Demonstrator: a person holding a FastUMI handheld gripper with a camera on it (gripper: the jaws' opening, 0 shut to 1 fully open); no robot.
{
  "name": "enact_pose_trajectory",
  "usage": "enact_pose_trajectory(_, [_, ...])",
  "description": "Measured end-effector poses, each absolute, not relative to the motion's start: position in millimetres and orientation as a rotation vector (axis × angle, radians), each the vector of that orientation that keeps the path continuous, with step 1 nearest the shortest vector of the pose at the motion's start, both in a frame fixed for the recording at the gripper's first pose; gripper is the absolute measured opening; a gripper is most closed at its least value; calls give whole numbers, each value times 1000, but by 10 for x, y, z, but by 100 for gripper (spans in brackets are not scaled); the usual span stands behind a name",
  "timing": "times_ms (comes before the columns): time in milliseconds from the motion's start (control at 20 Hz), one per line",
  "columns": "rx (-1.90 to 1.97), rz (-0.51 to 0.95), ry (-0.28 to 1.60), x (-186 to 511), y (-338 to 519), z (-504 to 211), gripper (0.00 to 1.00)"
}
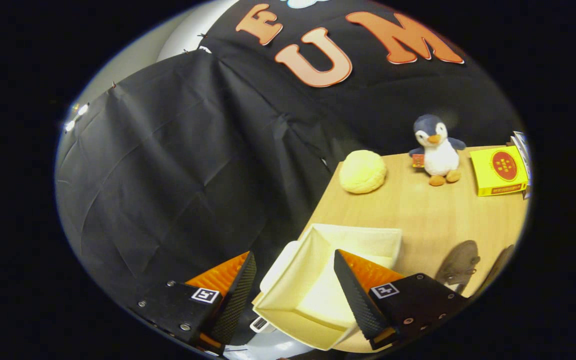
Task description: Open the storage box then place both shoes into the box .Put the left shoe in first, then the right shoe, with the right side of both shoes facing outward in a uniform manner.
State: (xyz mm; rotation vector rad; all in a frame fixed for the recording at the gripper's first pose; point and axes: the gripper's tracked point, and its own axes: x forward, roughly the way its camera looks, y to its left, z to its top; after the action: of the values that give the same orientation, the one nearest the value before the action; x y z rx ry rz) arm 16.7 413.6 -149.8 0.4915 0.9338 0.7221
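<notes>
The tongs (295,285) stand wide, holding nothing, tilted so the tabletop (433,220) slants across the view. The box (318,280) sits between and just ahead of the fingers, at the tabletop's near corner. It looks open: its pale inside and walls show, and a flap-like panel, likely the lid, hangs off its edge at about 9 o'clock. One finger reaches in over the box's cavity; the other hangs beyond the tabletop's edge, over the dark cloth (178,165).

At about 3 o'clock from the box lies a brown shoe (459,265), partly hidden behind the finger mount; a second dark shape beside it may be the other shoe, but that cannot be told.

With the box seemingly open, the step in hand is probably fetching the left shoe. To do it well, swing the tongs toward 3 o'clock, level them, check which shoe is the left one, and close on its upper near the middle so it does not twist.

Farther off, at 12 to 2 o'clock, stand a yellow ball (363,171), a penguin (435,150) and a yellow carton (499,170).
</notes>
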Motion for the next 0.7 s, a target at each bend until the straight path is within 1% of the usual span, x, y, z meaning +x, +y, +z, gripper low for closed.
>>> enact_pose_trajectory(100, [470,681,930,103,3812,-1629,97])
enact_pose_trajectory(250, [394,591,948,-40,3239,-2017,98])
enact_pose_trajectory(450, [320,470,993,-139,2671,-2489,98])
enact_pose_trajectory(700, [232,358,1057,-232,2131,-3100,98])
